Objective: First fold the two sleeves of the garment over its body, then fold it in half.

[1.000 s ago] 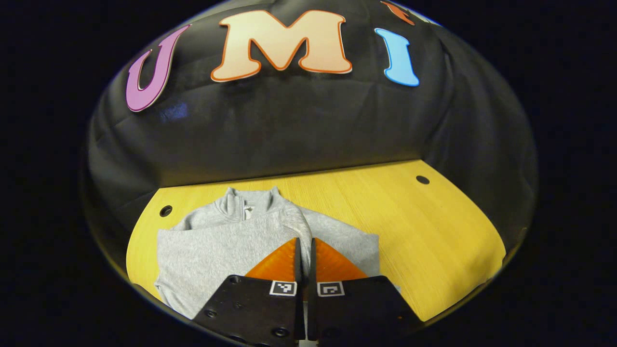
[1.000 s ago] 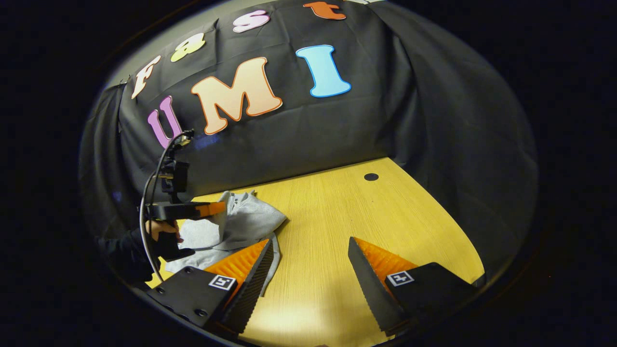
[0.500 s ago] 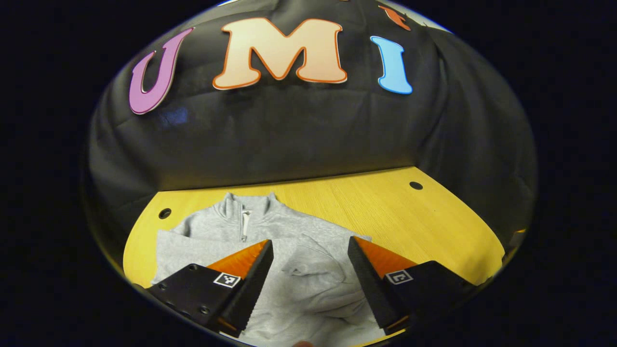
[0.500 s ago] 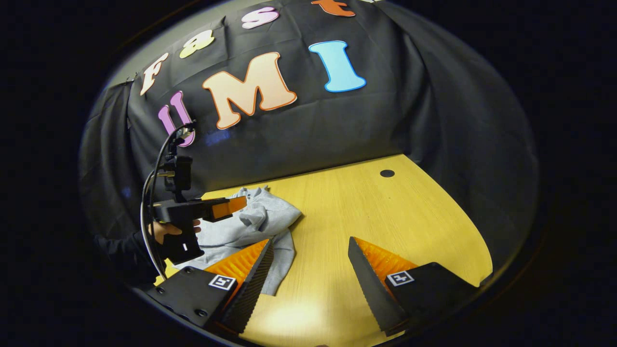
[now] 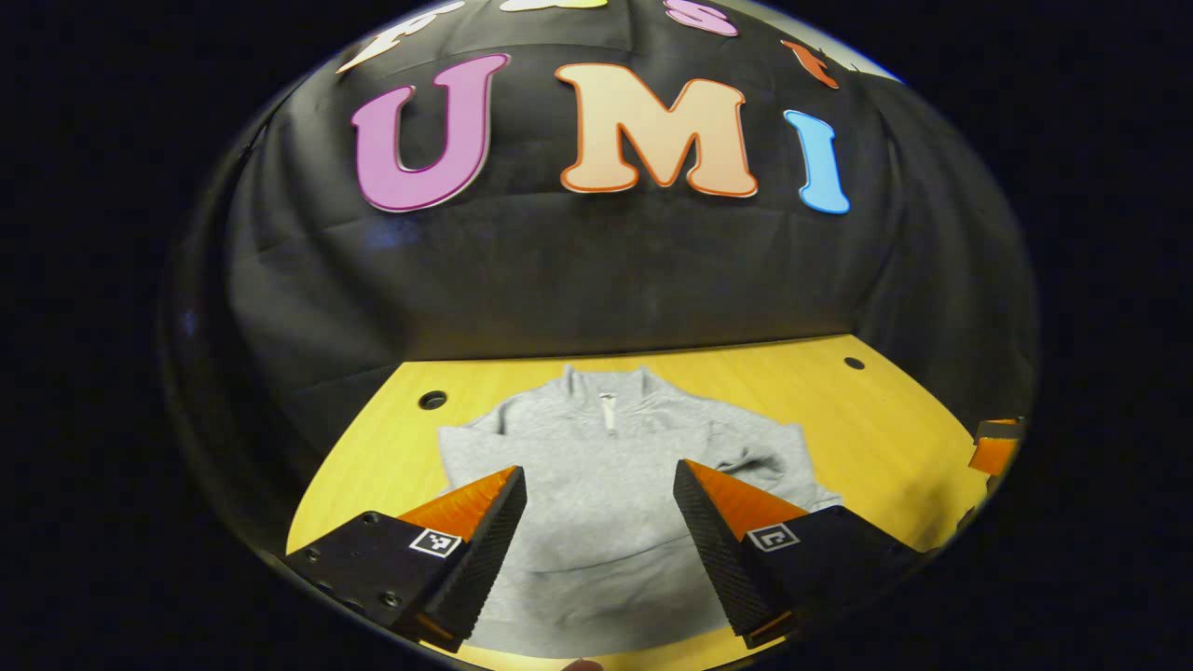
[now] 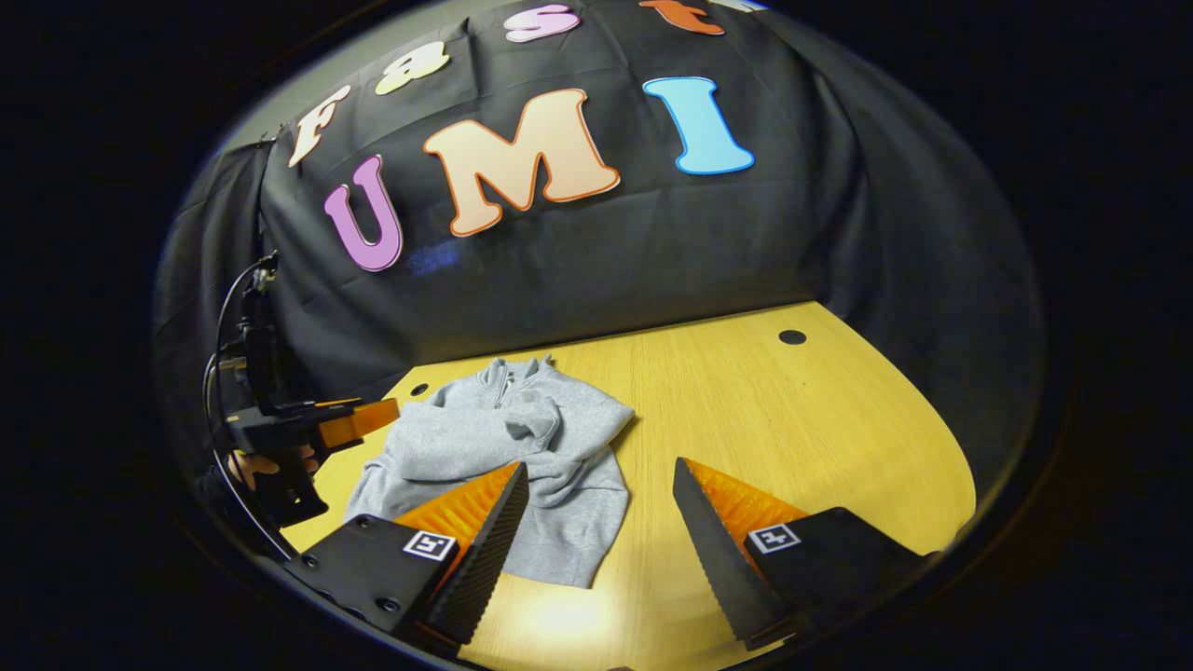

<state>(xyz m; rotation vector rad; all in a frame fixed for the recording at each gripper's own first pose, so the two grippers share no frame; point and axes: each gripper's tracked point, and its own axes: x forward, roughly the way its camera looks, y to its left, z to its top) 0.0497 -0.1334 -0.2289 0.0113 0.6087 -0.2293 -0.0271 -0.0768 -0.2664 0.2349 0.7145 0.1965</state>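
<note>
A grey zip-neck sweatshirt [image 5: 606, 503] lies flat on the yellow table [image 5: 895, 419], collar toward the booth wall. One sleeve [image 5: 755, 457] lies bunched over the right side of its body. My left gripper [image 5: 598, 468] is open above the garment's lower body, holding nothing. In the right gripper view the sweatshirt [image 6: 503, 457] lies left of centre with the bunched sleeve [image 6: 536, 424] on its chest. My right gripper [image 6: 600, 464] is open over the table by the hem, its left finger above the cloth. The left gripper [image 6: 373, 417] hovers left of the garment, held by a hand [image 6: 266, 463].
The wooden table [image 6: 764, 419] runs back to the black cloth wall. It has small round holes [image 5: 432, 401] [image 6: 792, 336] near its back corners. Bare tabletop lies to the right of the garment. A bit of the right gripper [image 5: 993, 447] shows at the far right edge.
The left gripper opened and let go of the sleeve, which now lies bunched on the body, then drew back to the left. The right gripper stayed open and shifted slightly.
</note>
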